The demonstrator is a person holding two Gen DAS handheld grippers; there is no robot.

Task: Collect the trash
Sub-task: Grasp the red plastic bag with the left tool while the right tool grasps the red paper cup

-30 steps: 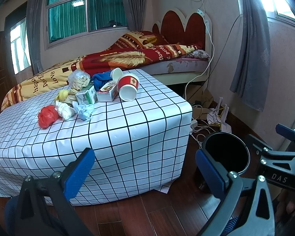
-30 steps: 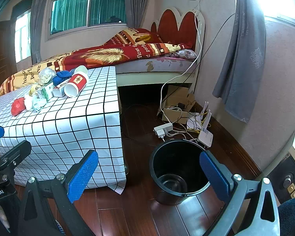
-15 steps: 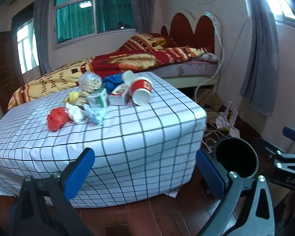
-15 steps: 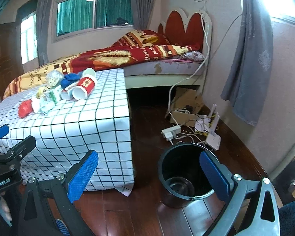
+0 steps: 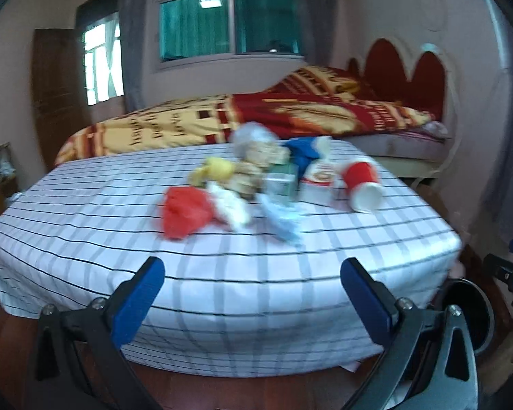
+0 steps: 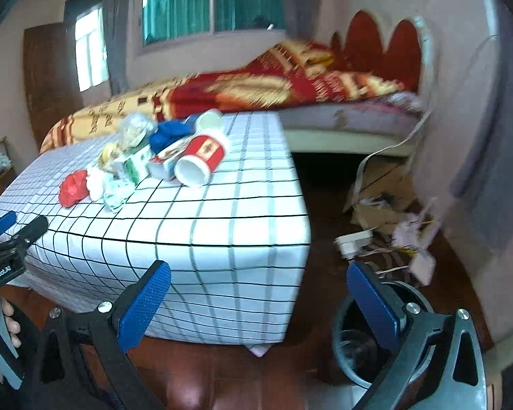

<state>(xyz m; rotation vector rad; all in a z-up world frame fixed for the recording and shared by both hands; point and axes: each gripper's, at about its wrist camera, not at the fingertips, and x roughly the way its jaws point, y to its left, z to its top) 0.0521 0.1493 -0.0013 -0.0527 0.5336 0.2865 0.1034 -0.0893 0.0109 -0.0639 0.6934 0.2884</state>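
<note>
A pile of trash lies on the checked tablecloth point(image 5: 85, 225): a red plastic bag point(image 5: 184, 213), white crumpled tissue point(image 5: 231, 206), a pale blue wrapper point(image 5: 282, 220), a red paper cup point(image 5: 362, 186) on its side, small cartons point(image 5: 319, 177) and a blue cloth point(image 5: 302, 152). The same cup point(image 6: 201, 159) and red bag point(image 6: 73, 189) show in the right wrist view. My left gripper point(image 5: 249, 294) is open and empty, short of the table's near edge. My right gripper point(image 6: 256, 297) is open and empty at the table's corner. A black bin point(image 6: 366, 338) stands on the floor, right of the table.
A bed with a red and yellow blanket point(image 5: 290, 112) runs behind the table. Cables, a power strip point(image 6: 354, 241) and cardboard point(image 6: 379, 188) lie on the wooden floor by the right wall. The bin also shows at the left view's lower right point(image 5: 472, 311).
Both grippers have moved closer to the table and turned left. The trash pile now sits nearer the middle of the left view, and the bin has slid to the lower right.
</note>
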